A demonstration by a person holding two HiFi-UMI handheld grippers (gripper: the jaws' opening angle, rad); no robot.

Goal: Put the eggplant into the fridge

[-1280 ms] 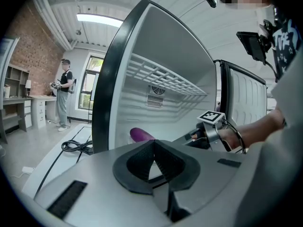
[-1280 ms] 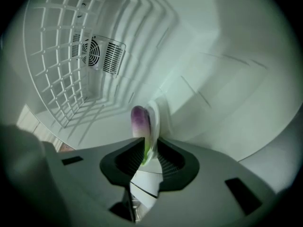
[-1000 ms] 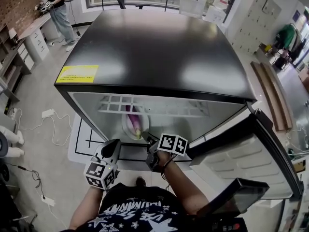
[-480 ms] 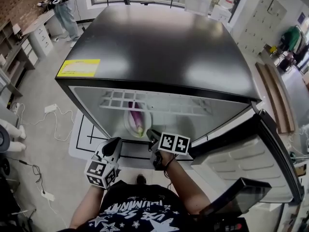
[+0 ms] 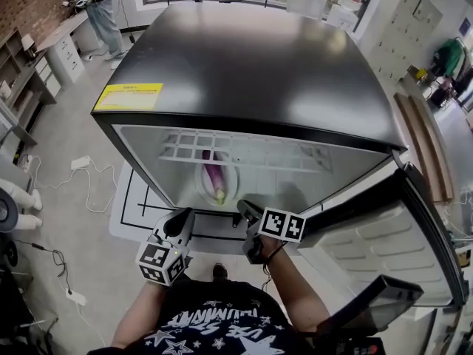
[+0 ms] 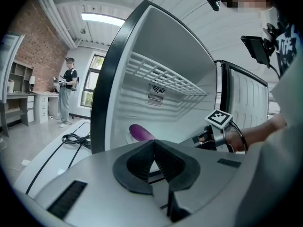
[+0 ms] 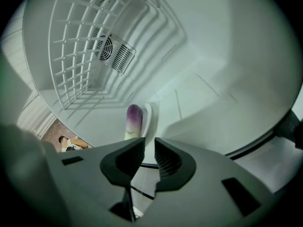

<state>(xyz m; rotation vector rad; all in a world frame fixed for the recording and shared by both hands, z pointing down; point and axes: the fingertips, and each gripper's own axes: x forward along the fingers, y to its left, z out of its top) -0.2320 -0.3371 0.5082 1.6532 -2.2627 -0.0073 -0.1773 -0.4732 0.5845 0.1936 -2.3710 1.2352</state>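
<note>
The right hand-held gripper (image 7: pixel 149 143) is hovering at the fridge's mouth, its ribbed black pads standing a narrow slit apart with nothing between them. The left hand-held gripper (image 6: pixel 152 143) is pressing its ribbed pads together at the tips, empty. Beyond them the eggplant (image 5: pixel 213 180) is lying inside the glossy black fridge (image 5: pixel 244 65) on a white oval plate (image 7: pixel 147 117). It is long, smooth and shiny purple, paling to green at its near end. A white wire shelf (image 5: pixel 244 152) is spanning the cabinet above it.
</note>
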